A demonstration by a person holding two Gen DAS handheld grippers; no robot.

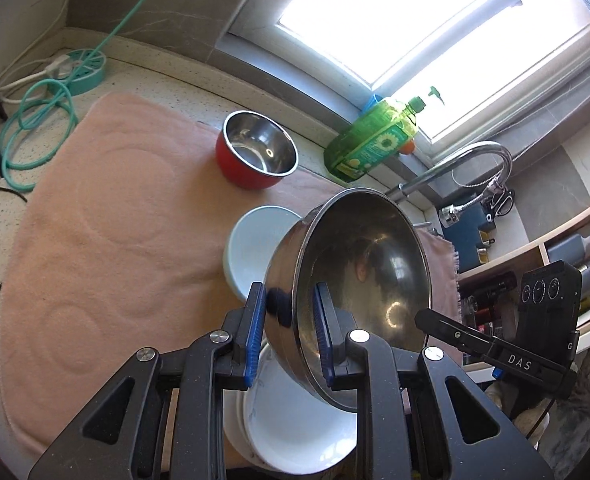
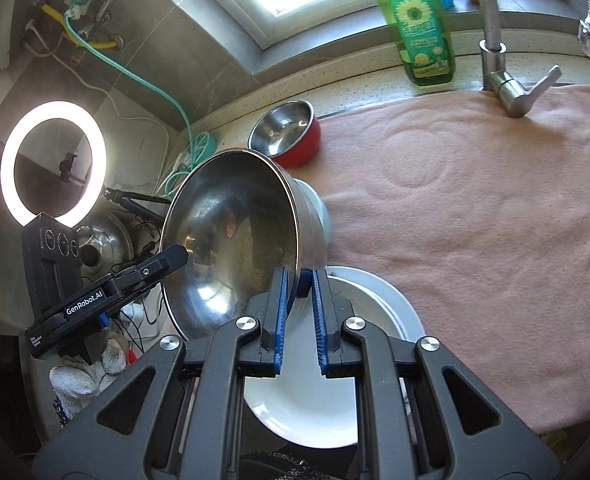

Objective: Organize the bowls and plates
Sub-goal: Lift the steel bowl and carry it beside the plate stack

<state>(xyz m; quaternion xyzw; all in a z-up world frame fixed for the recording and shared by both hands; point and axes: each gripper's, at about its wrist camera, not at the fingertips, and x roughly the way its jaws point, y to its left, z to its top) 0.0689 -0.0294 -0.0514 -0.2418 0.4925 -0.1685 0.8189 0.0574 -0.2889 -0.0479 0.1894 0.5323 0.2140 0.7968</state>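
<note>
Holding the steel bowl (image 1: 359, 276) with both grippers: we have the left gripper (image 1: 289, 334) clamped on its rim, one blue pad inside, one outside. Our right gripper (image 2: 299, 312) pinches the opposite rim the same way, jaws clenched on the wall. Bowl is lifted off the table and tilted steeply, mouth facing toward the cameras in both wrist views.

Directly below it sits a stack of white plates (image 2: 379, 292) on the pink mat (image 1: 107, 208). Just behind the steel bowl, a pale blue bowl (image 1: 251, 236) rests on the mat, partly hidden. Further back, a red bowl (image 1: 255, 152) with a steel inside stands upright at the mat's far edge, well apart from the held bowl.

Green dish soap bottle (image 2: 419, 24) stands at the window ledge, beside the faucet (image 2: 499, 60). Ring light (image 2: 53, 162) is lit off the right gripper's left side. Teal hose (image 1: 35, 128) lies coiled on the table past the mat.
</note>
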